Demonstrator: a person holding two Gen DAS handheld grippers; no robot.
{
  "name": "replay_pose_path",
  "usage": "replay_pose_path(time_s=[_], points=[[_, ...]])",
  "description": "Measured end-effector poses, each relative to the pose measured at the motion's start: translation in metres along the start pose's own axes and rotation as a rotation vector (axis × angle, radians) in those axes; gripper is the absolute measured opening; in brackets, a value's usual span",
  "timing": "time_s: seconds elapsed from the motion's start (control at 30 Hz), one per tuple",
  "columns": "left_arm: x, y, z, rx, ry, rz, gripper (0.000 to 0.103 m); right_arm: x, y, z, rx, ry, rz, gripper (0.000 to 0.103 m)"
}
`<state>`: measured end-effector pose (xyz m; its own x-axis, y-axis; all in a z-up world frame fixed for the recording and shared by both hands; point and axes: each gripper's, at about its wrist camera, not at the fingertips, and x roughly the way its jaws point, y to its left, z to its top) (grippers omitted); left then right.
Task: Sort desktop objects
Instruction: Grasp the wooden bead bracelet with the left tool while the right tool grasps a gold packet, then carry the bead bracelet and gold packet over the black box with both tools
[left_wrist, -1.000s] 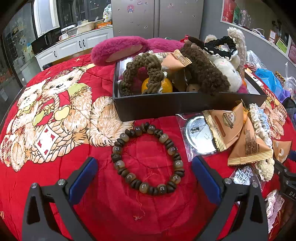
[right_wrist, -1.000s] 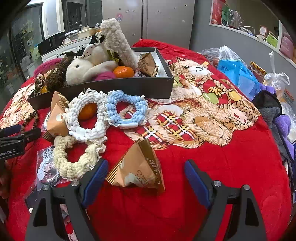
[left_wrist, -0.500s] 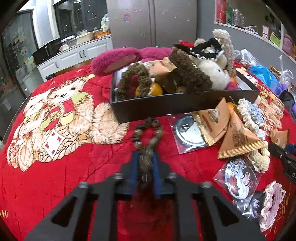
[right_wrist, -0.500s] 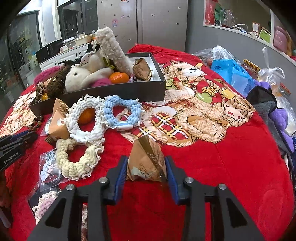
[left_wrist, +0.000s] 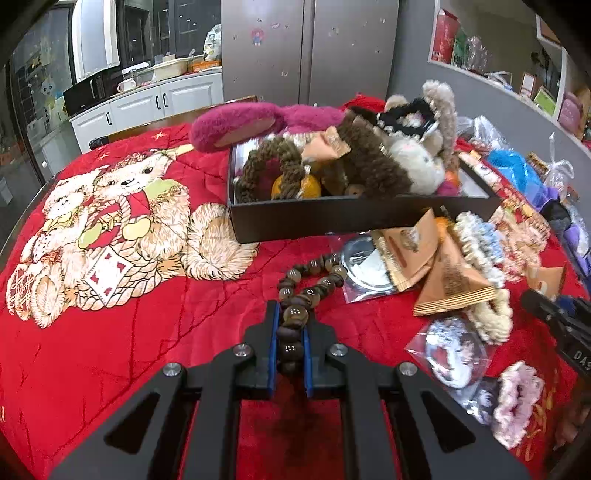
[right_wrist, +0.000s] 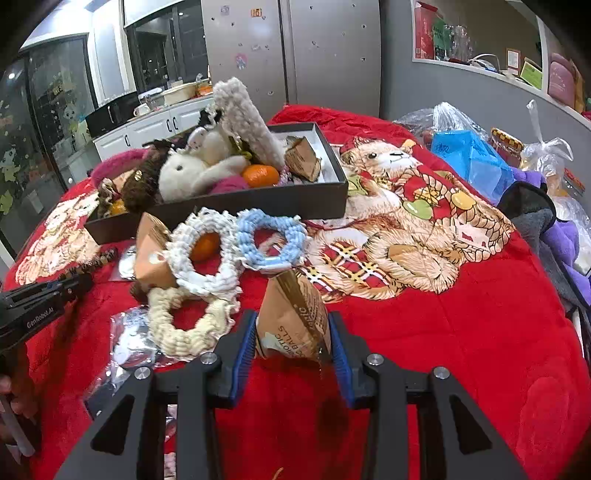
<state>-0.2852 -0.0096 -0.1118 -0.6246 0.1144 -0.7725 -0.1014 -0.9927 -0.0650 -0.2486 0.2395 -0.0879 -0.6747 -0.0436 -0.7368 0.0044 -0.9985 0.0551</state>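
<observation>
In the left wrist view, the bead bracelet (left_wrist: 308, 284) is being pinched near one end by the left gripper (left_wrist: 290, 341), the rest trailing over the red blanket (left_wrist: 147, 332) toward the black box (left_wrist: 332, 218). It is probably limp and smooth, best gripped across both strands.

In the right wrist view, the brown snack packet (right_wrist: 293, 319) is being clamped by the right gripper (right_wrist: 291, 350) just above the blanket; it is judged light and crushable.

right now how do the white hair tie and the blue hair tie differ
The white hair tie is the larger ring; the blue hair tie is smaller. The white one rings an orange; the blue one shows only red blanket through its hole. The white one overlaps a cream hair tie; the blue does not. Both are knitted loops lying flat, side by side.
</observation>
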Motion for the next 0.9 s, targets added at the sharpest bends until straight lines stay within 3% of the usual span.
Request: replay_pose_path(time_s=[0.3, 0.5, 0.9], points=[[-0.048, 0.001, 0.006, -0.049, -0.070, -0.019, 0.011, -0.027, 0.014, 0.006, -0.009, -0.057, 0.049, 0.039], [-0.078, -0.004, 0.012, -0.030, -0.121, 0.003, 0.011, -0.049, 0.028, 0.015, -0.037, -0.097, 0.081, 0.039], [-0.100, -0.006, 0.015, -0.029, -0.132, -0.002, 0.011, -0.078, 0.046, 0.027, -0.089, -0.141, 0.081, 0.039]])
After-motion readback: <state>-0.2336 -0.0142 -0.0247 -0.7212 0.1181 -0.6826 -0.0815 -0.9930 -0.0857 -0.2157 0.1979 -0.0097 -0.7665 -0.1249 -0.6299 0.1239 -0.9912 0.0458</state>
